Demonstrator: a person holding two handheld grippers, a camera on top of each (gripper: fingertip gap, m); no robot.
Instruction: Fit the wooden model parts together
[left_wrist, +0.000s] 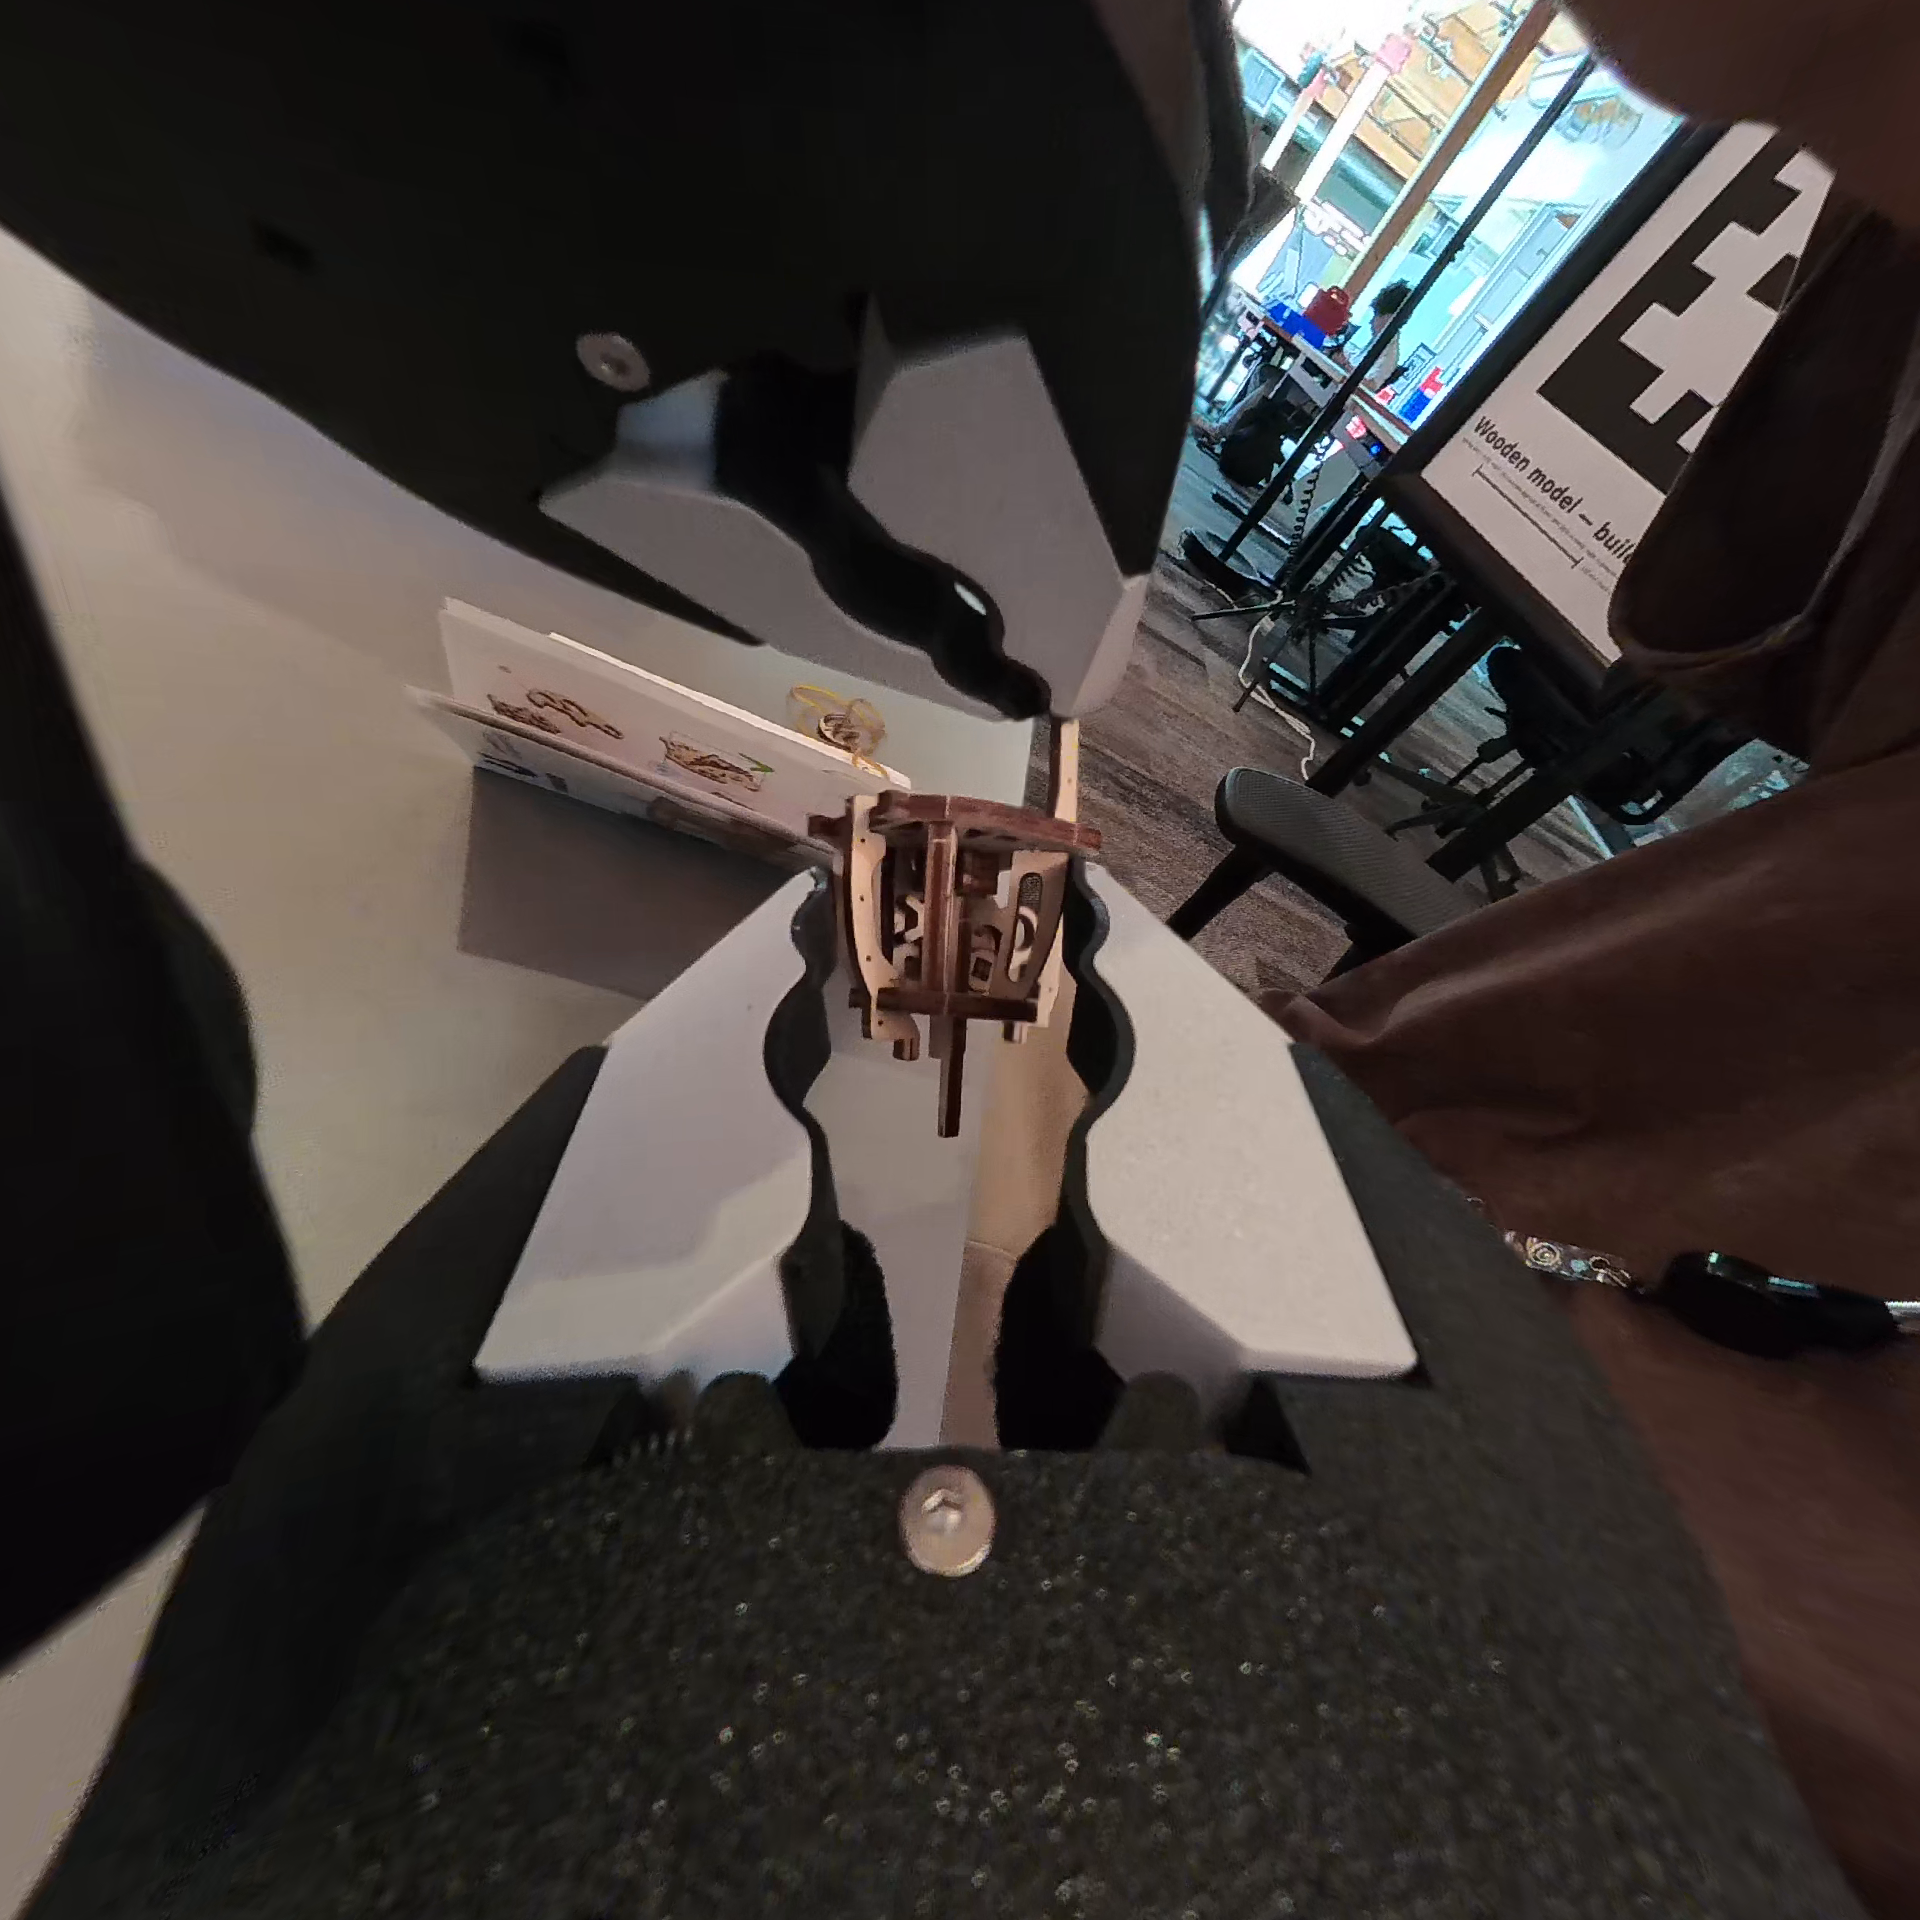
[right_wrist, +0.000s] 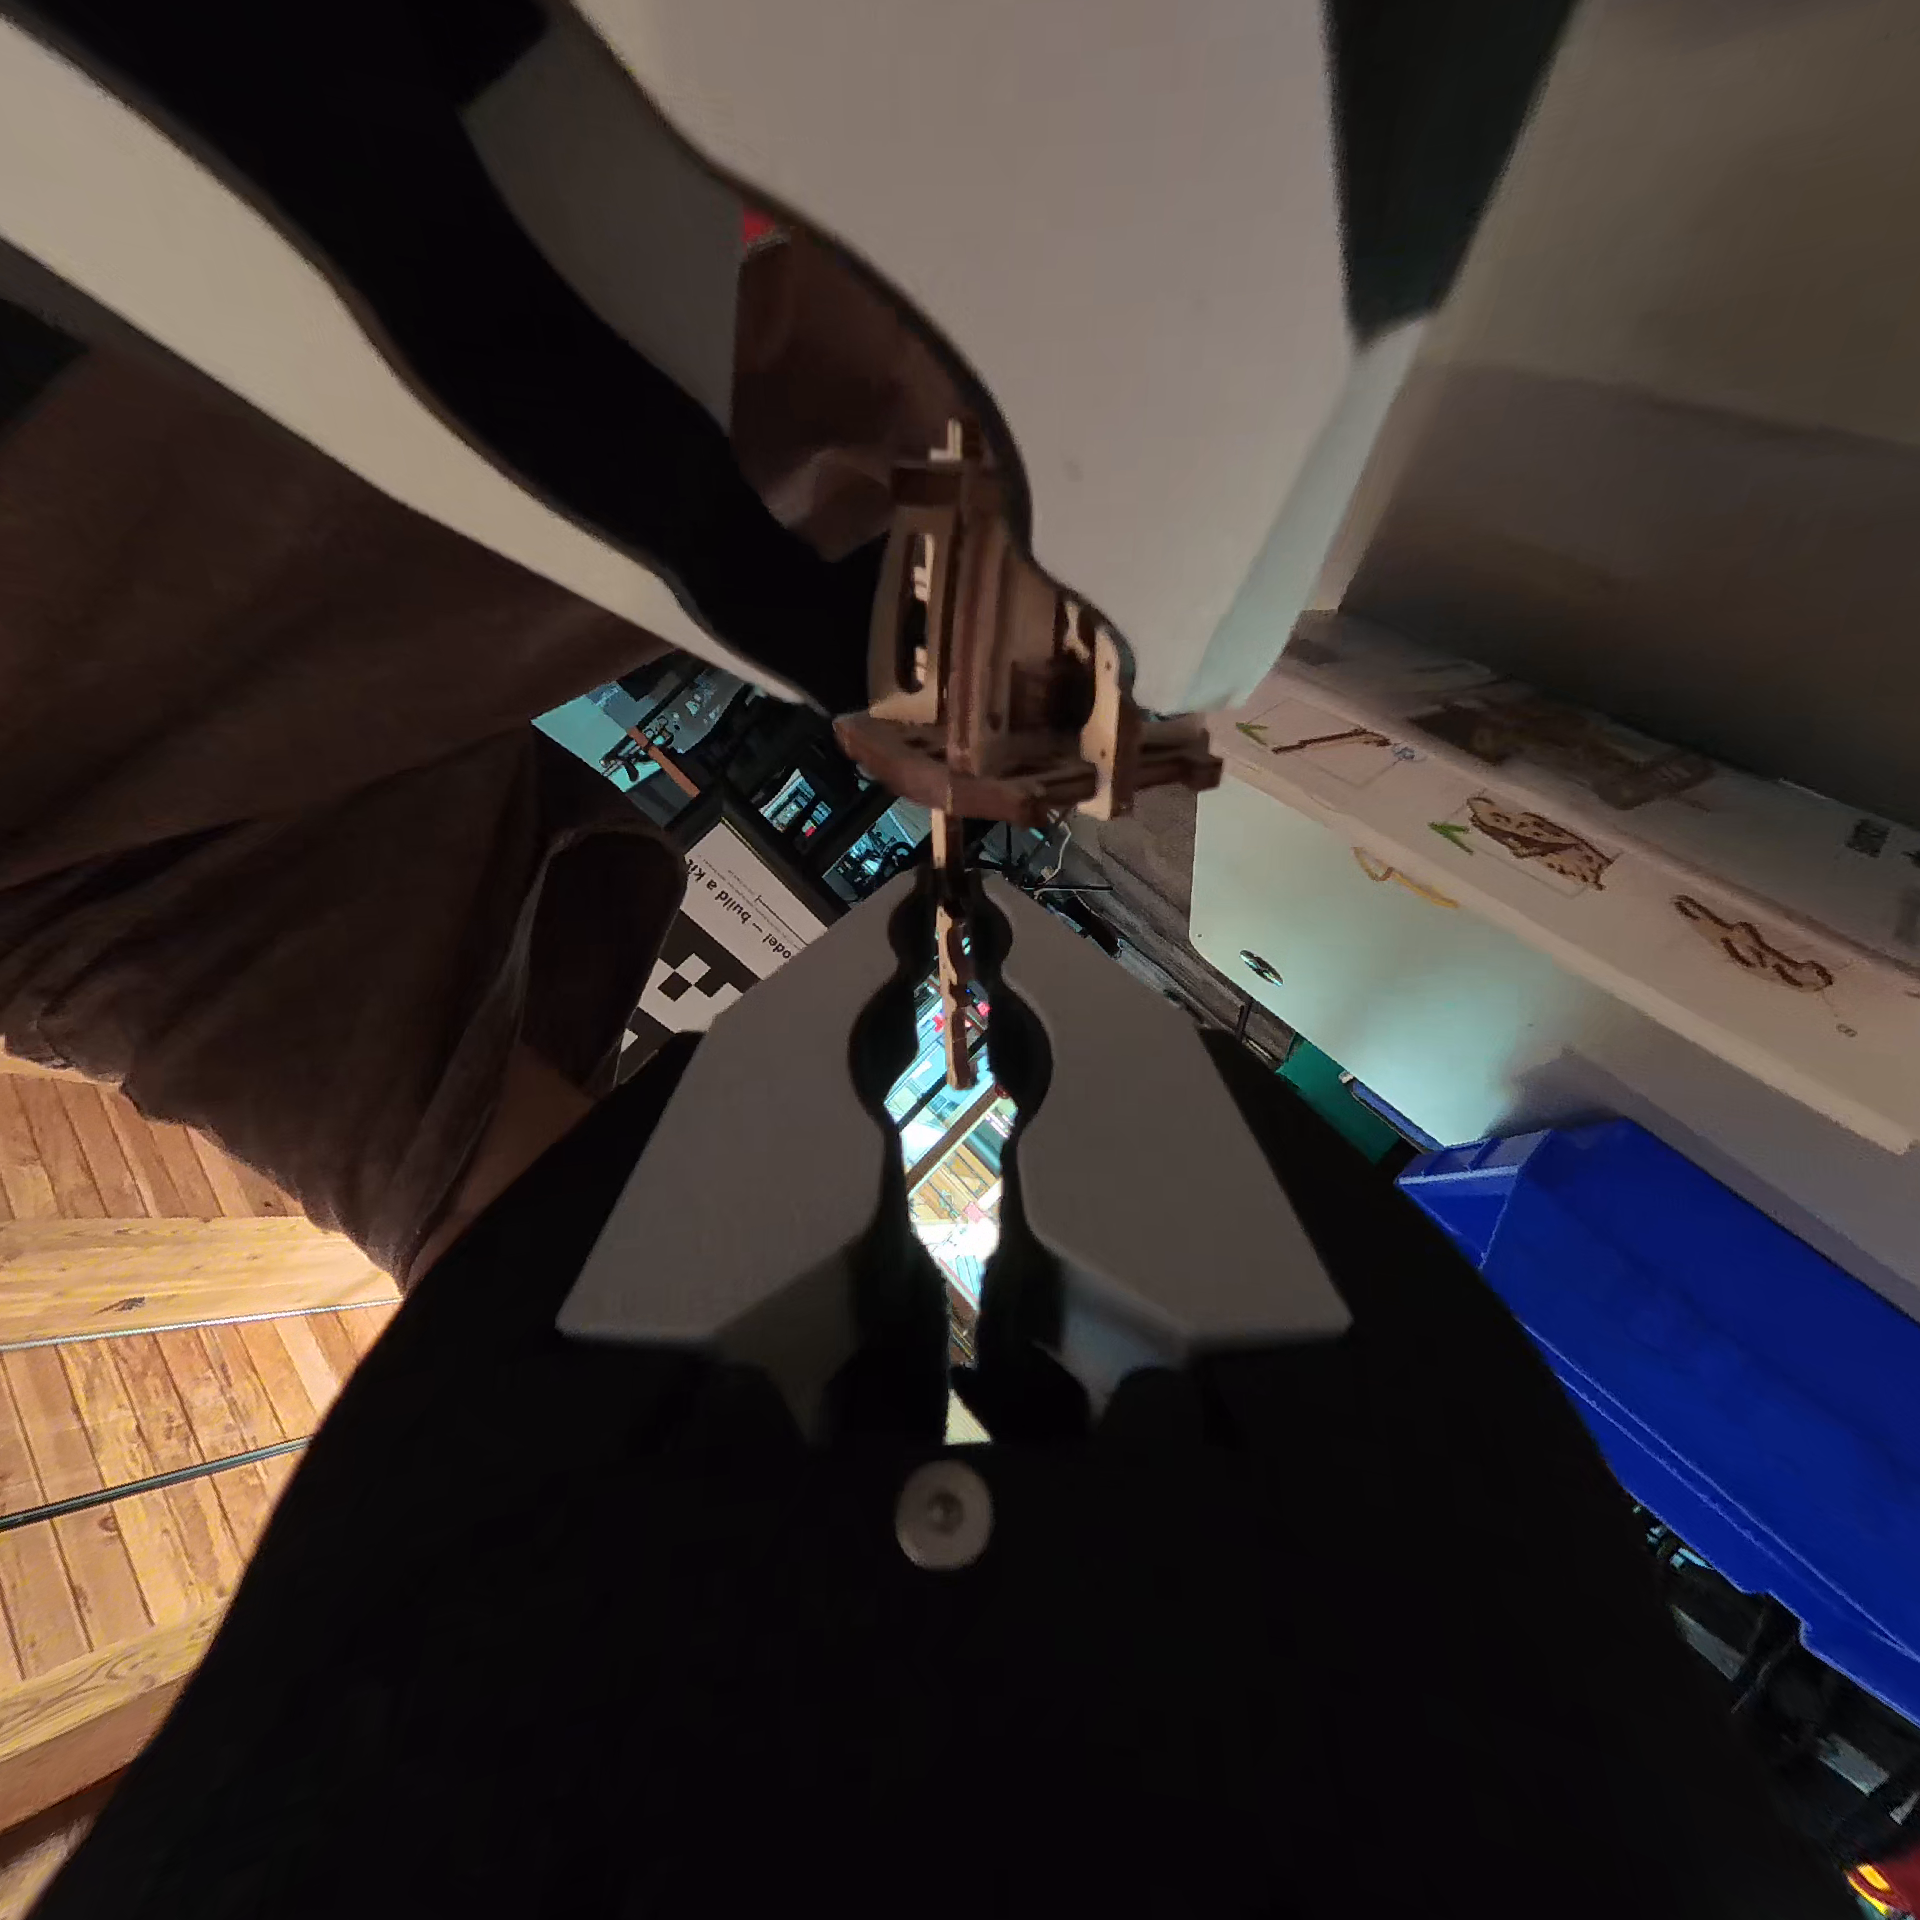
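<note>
Left gripper (left_wrist: 951, 914): clenched on the wooden model (left_wrist: 951, 925), grey fingers (left_wrist: 717, 1049) pressing its pale side plates from both sides, held up above the white table (left_wrist: 260, 748).
Wooden model: small laser-cut assembly of pale and dark brown plates, dark top plate level, one dark peg hanging down between the fingers; seen from the other side in the right wrist view (right_wrist: 997, 665).
Right gripper (right_wrist: 951, 935): pinched on a thin wooden strip (right_wrist: 951, 997), tips nearly together; in the left wrist view reaching in from above (left_wrist: 1039, 696), the strip (left_wrist: 1065, 769) running from its tips to the model's right edge.
Contact: strip end at the model's dark plate; seated or merely touching, cannot tell.
Behind the model: open instruction booklet (left_wrist: 644, 727) on the table, yellow rubber bands (left_wrist: 842, 717) just past it.
Obstruction: right gripper's black body filling the upper left wrist view, hiding much of the table; brown sleeve (left_wrist: 1714, 883) crowding the right side.
Farther off: black office chair (left_wrist: 1340, 862), board with a black-and-white marker (left_wrist: 1683, 343), blue bin (right_wrist: 1683, 1351), wooden plank floor (right_wrist: 156, 1351).
</note>
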